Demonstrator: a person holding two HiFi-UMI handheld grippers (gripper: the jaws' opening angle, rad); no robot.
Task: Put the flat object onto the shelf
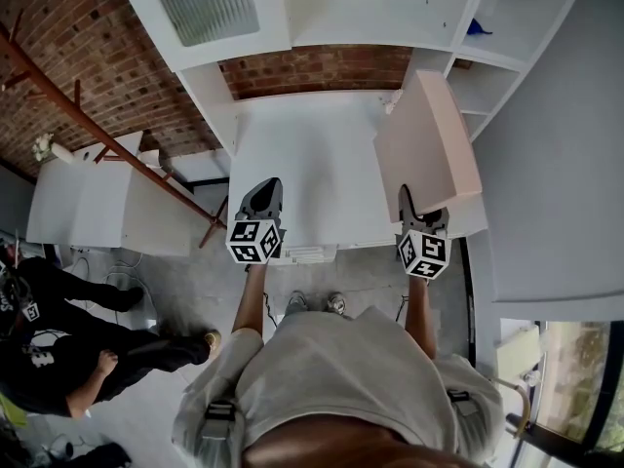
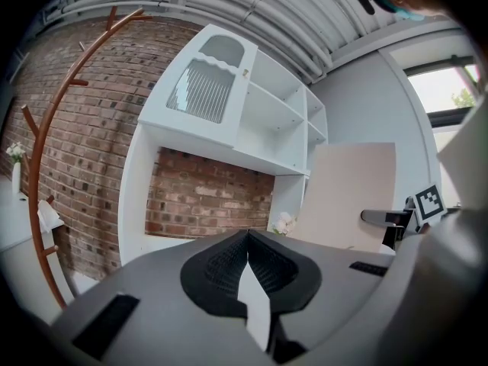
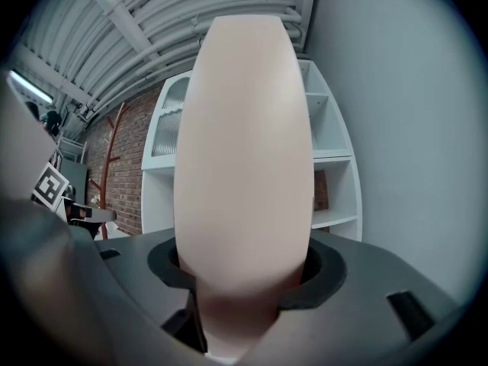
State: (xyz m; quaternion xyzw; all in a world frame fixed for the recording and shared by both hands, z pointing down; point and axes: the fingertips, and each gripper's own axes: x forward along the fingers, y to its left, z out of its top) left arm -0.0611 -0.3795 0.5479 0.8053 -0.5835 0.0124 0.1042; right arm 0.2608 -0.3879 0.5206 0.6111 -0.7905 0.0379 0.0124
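The flat object point(image 1: 429, 144) is a pale pink board, and my right gripper point(image 1: 409, 199) is shut on its near edge. It stands tilted above the right side of the white desk top point(image 1: 302, 154). In the right gripper view the board point(image 3: 244, 151) fills the middle, clamped between the jaws of the right gripper point(image 3: 244, 284). The white shelf unit point(image 1: 507, 27) rises just beyond it. My left gripper point(image 1: 266, 187) hovers shut and empty over the desk's front edge. From the left gripper view its jaws meet at the left gripper point(image 2: 246, 236), with the board point(image 2: 351, 193) to the right.
A brown coat rack point(image 1: 88, 125) and low white cabinets point(image 1: 97, 208) stand at the left against a brick wall point(image 1: 88, 27). A glass-fronted cabinet door point(image 1: 210, 3) hangs above the desk. Small white flowers point(image 2: 284, 221) sit at the desk's back. A person in black point(image 1: 58, 349) crouches at the lower left.
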